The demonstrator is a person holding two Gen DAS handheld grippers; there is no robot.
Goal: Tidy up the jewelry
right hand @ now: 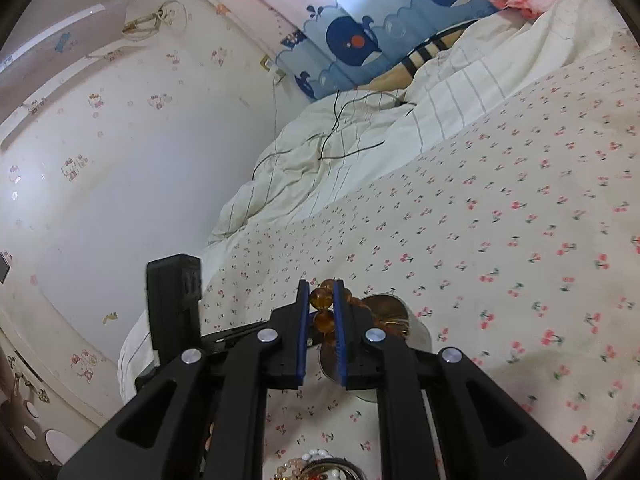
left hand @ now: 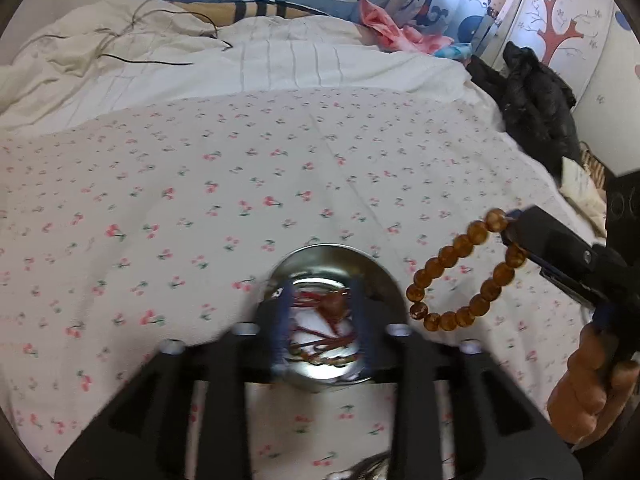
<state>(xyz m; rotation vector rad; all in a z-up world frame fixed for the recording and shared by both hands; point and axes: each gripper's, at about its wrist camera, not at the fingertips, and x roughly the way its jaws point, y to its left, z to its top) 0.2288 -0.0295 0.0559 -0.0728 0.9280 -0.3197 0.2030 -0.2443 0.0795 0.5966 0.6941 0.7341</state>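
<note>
A round metal bowl (left hand: 320, 256) sits on the cherry-print bed sheet and holds red cord jewelry (left hand: 320, 320). My left gripper (left hand: 320, 320) hovers over the bowl with its blue-padded fingers apart; nothing is clamped between them. My right gripper (left hand: 516, 224) enters from the right, shut on an amber bead bracelet (left hand: 460, 276) that hangs beside the bowl. In the right wrist view the right gripper (right hand: 322, 300) pinches the amber beads (right hand: 322, 300) above the bowl (right hand: 420, 332). The left gripper's body (right hand: 176, 300) shows at the left.
More beaded jewelry (right hand: 316, 464) lies in a second dish at the bottom edge. A rumpled white duvet (left hand: 200, 68) with a black cable (left hand: 144, 60) lies at the far side of the bed. Black clothing (left hand: 532, 96) sits at the right edge. A wall (right hand: 120, 180) borders the bed.
</note>
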